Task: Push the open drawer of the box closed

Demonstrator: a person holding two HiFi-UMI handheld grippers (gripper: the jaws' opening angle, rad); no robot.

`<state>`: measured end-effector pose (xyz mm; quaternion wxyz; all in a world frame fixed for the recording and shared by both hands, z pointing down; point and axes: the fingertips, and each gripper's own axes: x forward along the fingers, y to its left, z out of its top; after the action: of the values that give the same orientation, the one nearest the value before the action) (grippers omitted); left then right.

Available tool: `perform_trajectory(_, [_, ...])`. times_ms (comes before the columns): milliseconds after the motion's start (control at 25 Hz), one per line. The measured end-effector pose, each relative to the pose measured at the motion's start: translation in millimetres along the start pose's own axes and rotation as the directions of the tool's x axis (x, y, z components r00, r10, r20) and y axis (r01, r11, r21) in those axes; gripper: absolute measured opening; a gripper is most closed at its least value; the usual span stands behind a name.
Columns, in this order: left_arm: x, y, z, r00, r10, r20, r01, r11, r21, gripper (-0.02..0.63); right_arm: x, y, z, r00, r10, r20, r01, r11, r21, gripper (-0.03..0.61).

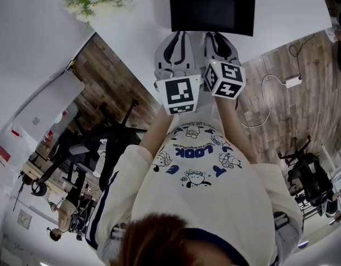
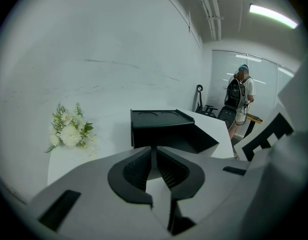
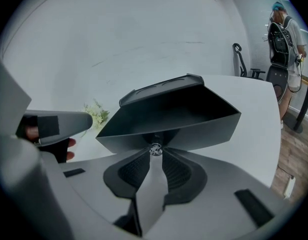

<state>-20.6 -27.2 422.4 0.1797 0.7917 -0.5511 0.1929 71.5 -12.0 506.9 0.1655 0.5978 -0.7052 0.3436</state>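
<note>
White table (image 3: 244,114), bare wall behind. Our right gripper (image 3: 155,154) has its jaws pinched on the small knob (image 3: 155,148) of the drawer (image 3: 169,131). The left gripper (image 2: 154,156) is closed on nothing, short of the box (image 2: 159,121). The drawer sits pulled out, so we judge we're at contact. Next: push straight in and stay square.

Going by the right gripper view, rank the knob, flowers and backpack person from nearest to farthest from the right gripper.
1. Knob: at the tips of the jaws, centre.
2. Flowers: left, on the table past the drawer's corner.
3. Backpack person: far right, standing beyond the table.
</note>
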Motion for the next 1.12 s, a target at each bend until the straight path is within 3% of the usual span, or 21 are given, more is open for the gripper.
perform_trajectory(1120, [-0.6,2.5,5.6,1.0,0.027,0.013,-0.026,1.0,-0.01,0.043,9.2,-4.0,15.3,1.0,0.021,0.01,-0.021,1.0,-0.007,0.087])
